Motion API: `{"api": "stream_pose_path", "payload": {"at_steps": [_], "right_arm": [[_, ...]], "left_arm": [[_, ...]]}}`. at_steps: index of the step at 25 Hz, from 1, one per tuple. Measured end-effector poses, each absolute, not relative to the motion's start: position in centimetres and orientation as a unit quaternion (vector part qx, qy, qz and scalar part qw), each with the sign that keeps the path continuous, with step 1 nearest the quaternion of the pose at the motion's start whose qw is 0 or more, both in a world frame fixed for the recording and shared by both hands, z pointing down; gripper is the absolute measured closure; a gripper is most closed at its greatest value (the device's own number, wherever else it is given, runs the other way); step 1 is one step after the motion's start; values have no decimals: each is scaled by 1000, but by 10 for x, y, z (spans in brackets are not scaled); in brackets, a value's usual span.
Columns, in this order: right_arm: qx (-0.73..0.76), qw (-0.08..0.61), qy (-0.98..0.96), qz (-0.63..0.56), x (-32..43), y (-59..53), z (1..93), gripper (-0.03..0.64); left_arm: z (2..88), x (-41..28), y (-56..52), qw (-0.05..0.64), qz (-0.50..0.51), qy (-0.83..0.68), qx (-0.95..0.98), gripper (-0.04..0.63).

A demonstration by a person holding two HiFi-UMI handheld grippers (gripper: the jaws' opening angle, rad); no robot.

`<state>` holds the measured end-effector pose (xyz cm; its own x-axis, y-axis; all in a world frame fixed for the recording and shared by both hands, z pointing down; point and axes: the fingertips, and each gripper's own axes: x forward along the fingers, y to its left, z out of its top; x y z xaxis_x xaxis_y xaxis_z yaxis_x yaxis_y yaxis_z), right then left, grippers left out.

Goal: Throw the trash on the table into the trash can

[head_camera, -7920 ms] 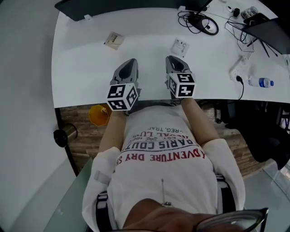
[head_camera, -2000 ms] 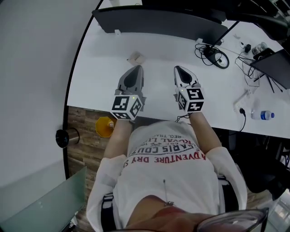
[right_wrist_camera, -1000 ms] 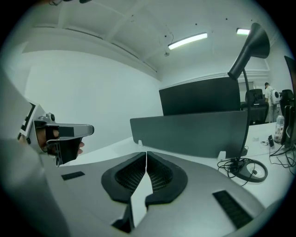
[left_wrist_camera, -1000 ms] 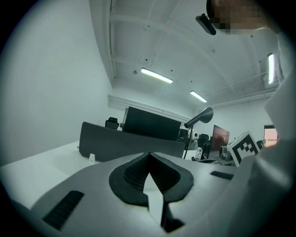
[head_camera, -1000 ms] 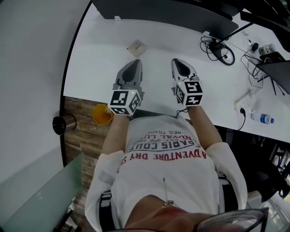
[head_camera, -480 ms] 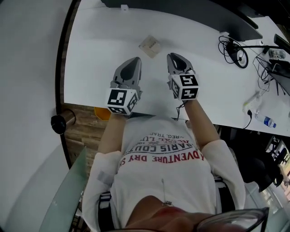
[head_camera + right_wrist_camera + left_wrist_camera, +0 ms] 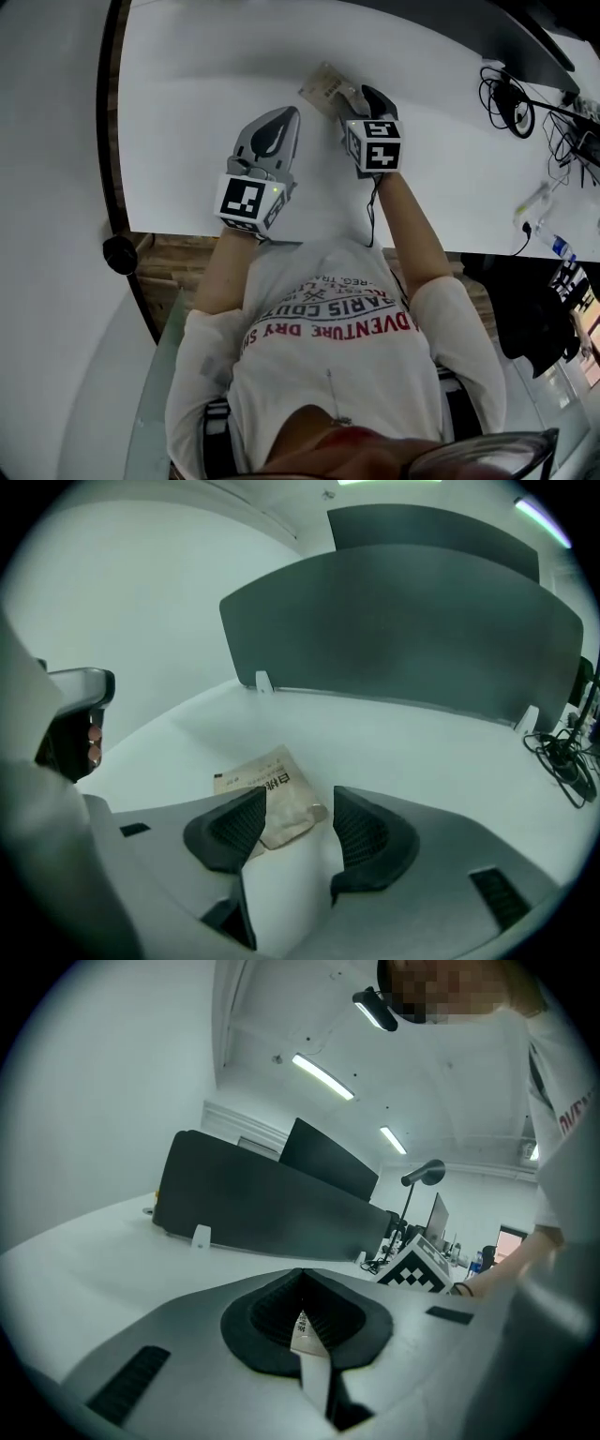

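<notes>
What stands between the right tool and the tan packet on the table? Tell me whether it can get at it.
Probably yes. Nothing is in the way: the right tool has just been opening its jaws, and the tan packet lies on the table, one corner already between them, not yet pinched.

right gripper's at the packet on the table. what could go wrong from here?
1. The right gripper, whose jaws have just been opening, has only one corner of the tan packet between them. Closing here may pinch just that edge, and the packet could slip out during the carry.
2. The packet lies flat on the white table, so the pads may push it away rather than get under it.
</notes>
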<state>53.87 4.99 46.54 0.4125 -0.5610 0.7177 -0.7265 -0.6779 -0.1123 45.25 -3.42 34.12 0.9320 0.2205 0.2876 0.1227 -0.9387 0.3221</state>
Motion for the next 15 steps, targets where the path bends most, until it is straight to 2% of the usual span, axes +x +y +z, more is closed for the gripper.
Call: {"api": "stream_pose_path", "payload": {"at_steps": [5,7,8,11,15], "right_arm": [[828,143,-383,383,538,44,475,403],[822,146,-392,387,535,42,476,440],[818,147,-397,389,534,42,476,505],[805,153,-415,395,526,41,474,566],[800,120,-435,395,508,44,457,572]], "left_arm": [[361,455,-40,171,180,81,965,572],[363,454,-36,172,182,86,964,572],[363,453,-34,170,182,89,964,572],[356,450,-31,163,177,91,966,572],[340,435,-28,149,168,74,972,572]]}}
